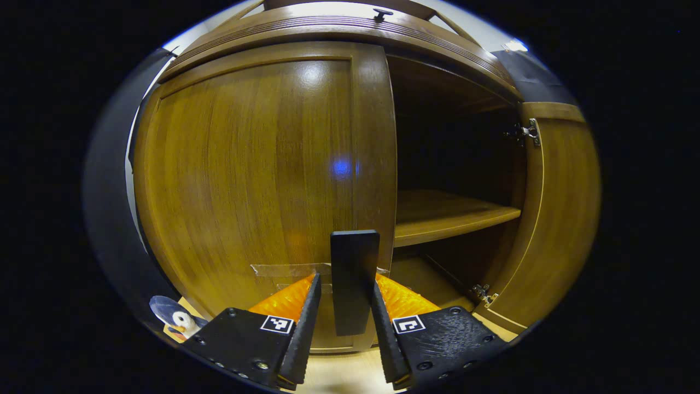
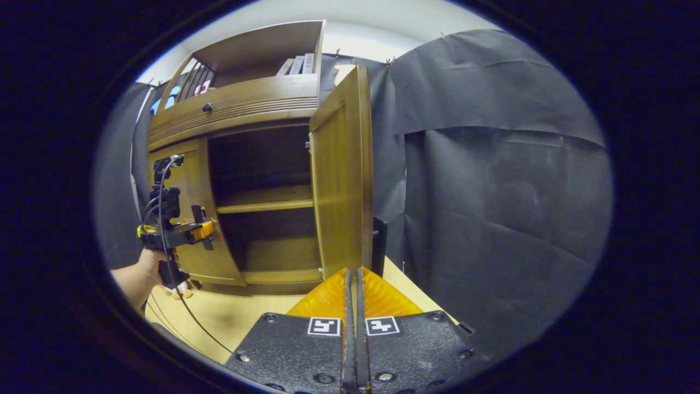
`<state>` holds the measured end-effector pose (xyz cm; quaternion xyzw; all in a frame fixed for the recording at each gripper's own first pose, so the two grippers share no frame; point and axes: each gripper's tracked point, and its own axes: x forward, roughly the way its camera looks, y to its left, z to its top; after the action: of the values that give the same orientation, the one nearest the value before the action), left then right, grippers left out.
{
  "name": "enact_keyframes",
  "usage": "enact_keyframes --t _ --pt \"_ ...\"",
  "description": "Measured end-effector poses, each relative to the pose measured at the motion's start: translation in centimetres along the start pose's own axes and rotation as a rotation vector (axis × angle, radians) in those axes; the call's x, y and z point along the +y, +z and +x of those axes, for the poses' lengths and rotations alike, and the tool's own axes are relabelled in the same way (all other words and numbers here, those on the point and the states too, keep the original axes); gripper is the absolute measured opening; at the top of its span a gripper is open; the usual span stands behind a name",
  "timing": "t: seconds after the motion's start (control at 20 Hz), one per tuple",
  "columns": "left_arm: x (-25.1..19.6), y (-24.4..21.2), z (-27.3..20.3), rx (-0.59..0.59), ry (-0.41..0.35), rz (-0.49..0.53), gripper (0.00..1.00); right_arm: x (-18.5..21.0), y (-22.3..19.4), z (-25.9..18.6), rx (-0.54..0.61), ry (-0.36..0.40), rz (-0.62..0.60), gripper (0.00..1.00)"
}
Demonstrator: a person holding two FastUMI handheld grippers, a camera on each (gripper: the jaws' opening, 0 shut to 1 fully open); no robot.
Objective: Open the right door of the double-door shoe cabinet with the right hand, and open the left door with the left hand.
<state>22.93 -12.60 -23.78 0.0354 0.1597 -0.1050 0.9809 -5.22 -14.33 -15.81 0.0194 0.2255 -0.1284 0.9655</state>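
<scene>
In the left gripper view we look straight at the shoe cabinet (image 1: 339, 33) from close up. Its left door (image 1: 246, 180) is closed, and a dark upright handle (image 1: 354, 279) on that door stands between the left gripper's (image 1: 342, 334) fingers. The fingers are spread a little wider than the handle; whether they actually press on it we cannot tell, since narrow gaps seem to show on both sides lower down. A strip of clear tape (image 1: 284, 269) crosses the door just behind the handle, partly hidden by the fingers.

The right door (image 1: 552, 219) is swung wide open, showing a dark interior with one shelf (image 1: 448, 216) and two metal hinges. The back of the compartment is too dark to make out. At the lower left edge a small toy figure (image 1: 175, 320) is cut off by the rim of the view.

In the right gripper view the right gripper (image 2: 353, 328) has its fingers closed together with nothing between them, just in front of the open door's (image 2: 342, 175) edge. A dark handle (image 2: 379, 238) peeks out behind that door, mostly hidden. Farther left, a hand (image 2: 150, 262) holds the other gripper (image 2: 205, 230) against the closed door (image 2: 191, 219). The cabinet stands on a pale desk (image 2: 219, 312), with books on its top shelf too small to describe.
</scene>
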Motion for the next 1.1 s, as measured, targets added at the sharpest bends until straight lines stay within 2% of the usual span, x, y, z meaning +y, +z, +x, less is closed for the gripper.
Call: enact_keyframes --t 0.05,0.1,0.15,0.2,0.25,0.35,0.4,0.45,0.5,0.75,0.8,0.9,0.95,1.1 --pt "-0.7 -0.1 0.2 0.004 -0.040 -0.015 0.58 0.2 -0.1 0.0 0.001 0.006 -0.001 0.04" --pt "-0.7 0.0 -0.2 0.000 -0.029 -0.023 0.36 0.5 -0.1 0.0 0.000 0.010 0.000 0.04" --pt "-0.6 -0.1 -0.1 0.008 -0.025 -0.015 0.29 0.9 -0.1 0.1 0.000 0.017 -0.003 0.04" --pt "-0.5 -0.1 -0.1 0.007 -0.021 -0.012 0.38 1.1 -0.2 0.0 -0.002 0.025 -0.007 0.04" --pt "-0.5 0.0 0.0 0.008 -0.018 -0.018 0.29 1.3 -0.1 0.0 -0.003 0.034 -0.011 0.04" --pt "-0.4 -0.1 -0.2 0.012 -0.012 -0.025 0.29 2.0 -0.2 0.3 -0.005 0.053 -0.019 0.07" --pt "-0.4 -0.3 -0.1 0.016 -0.010 -0.035 0.29 2.1 -0.2 0.5 -0.002 0.058 -0.025 0.11" --pt "-0.5 0.0 -0.4 0.019 -0.012 -0.034 0.23 2.4 -0.3 0.8 0.002 0.065 -0.031 0.14" --pt "-0.5 -0.1 -0.6 0.022 -0.014 -0.034 0.23 2.7 -0.3 1.1 0.006 0.076 -0.037 0.20" --pt "-0.4 -0.7 -2.6 0.021 -0.012 -0.035 0.23 4.0 -0.6 2.2 0.012 0.120 -0.054 0.36" --pt "-0.3 -0.8 -3.0 0.022 -0.006 -0.031 0.23 4.2 -0.7 2.4 0.014 0.131 -0.055 0.43" --pt "-0.2 -1.0 -4.0 0.022 0.001 -0.035 0.23 4.7 -0.9 2.6 0.020 0.156 -0.060 0.43" --pt "-0.2 -1.1 -4.6 0.023 0.006 -0.041 0.23 5.1 -0.9 2.8 0.021 0.168 -0.064 0.47" --pt "0.1 -1.3 -5.9 0.023 0.023 -0.040 0.23 5.9 -1.1 3.3 0.028 0.203 -0.078 0.46"
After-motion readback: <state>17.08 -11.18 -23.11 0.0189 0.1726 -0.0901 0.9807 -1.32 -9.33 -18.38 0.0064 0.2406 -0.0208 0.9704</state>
